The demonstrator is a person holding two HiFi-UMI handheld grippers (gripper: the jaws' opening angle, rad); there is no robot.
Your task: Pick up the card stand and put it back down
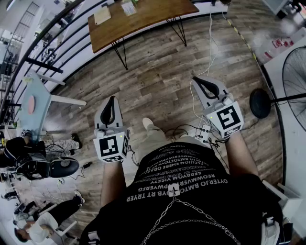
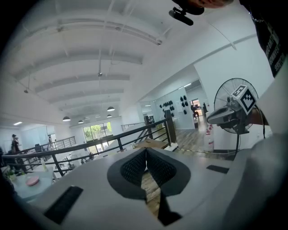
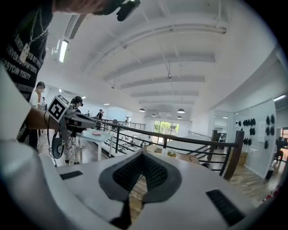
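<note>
The wooden table (image 1: pixel 143 19) stands far ahead by the railing. On it sits a small upright card-like thing (image 1: pixel 128 7), probably the card stand, too small to make out; in the right gripper view it shows as a pale item (image 3: pixel 171 152). Both grippers hang in the air over the floor, well short of the table. The left gripper (image 1: pixel 111 99) is shut with nothing between its pads, which meet in its own view (image 2: pixel 146 150). Out to the right, the right gripper (image 1: pixel 196 80) is also shut and empty, its pads together (image 3: pixel 143 155).
A tan flat box (image 1: pixel 102 16) lies on the table's left part. A standing fan (image 1: pixel 296 81) with a round base (image 1: pixel 260 103) is at the right. A pale blue table (image 1: pixel 36 100) and a black railing (image 1: pixel 52 43) are at the left. Cables and a power strip (image 1: pixel 205 134) lie by the feet.
</note>
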